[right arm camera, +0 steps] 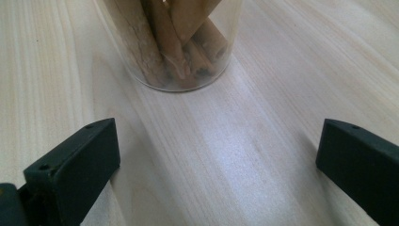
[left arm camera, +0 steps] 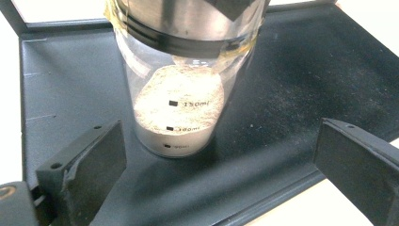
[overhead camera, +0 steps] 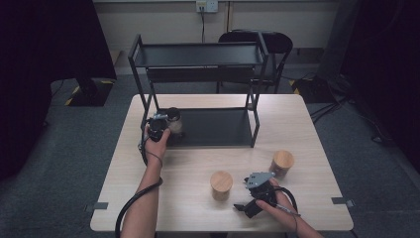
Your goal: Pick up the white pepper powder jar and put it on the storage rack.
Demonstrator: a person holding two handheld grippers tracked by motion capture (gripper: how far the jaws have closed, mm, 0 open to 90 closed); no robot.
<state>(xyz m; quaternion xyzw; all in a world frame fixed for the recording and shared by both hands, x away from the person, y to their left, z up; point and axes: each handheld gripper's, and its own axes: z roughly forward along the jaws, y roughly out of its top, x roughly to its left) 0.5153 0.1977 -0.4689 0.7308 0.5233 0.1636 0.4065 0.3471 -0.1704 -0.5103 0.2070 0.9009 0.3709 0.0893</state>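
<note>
A clear measuring jar (left arm camera: 175,110) with pale powder and a dark lid band stands on the black rack's bottom shelf (left arm camera: 291,84). My left gripper (left arm camera: 220,146) is open just in front of it, its jaws wide and not touching the glass. From above, the left gripper (overhead camera: 165,128) sits at the shelf's left front beside that jar (overhead camera: 174,120). My right gripper (right arm camera: 219,141) is open over the wooden table, facing a glass jar of brown sticks (right arm camera: 174,42) a little ahead. In the high view the right gripper (overhead camera: 257,188) is near the front right.
Two wooden-lidded jars (overhead camera: 221,184) (overhead camera: 282,162) stand on the table (overhead camera: 198,163) on either side of my right gripper. The black two-tier rack (overhead camera: 198,54) takes up the table's back half. A chair (overhead camera: 277,44) stands behind it.
</note>
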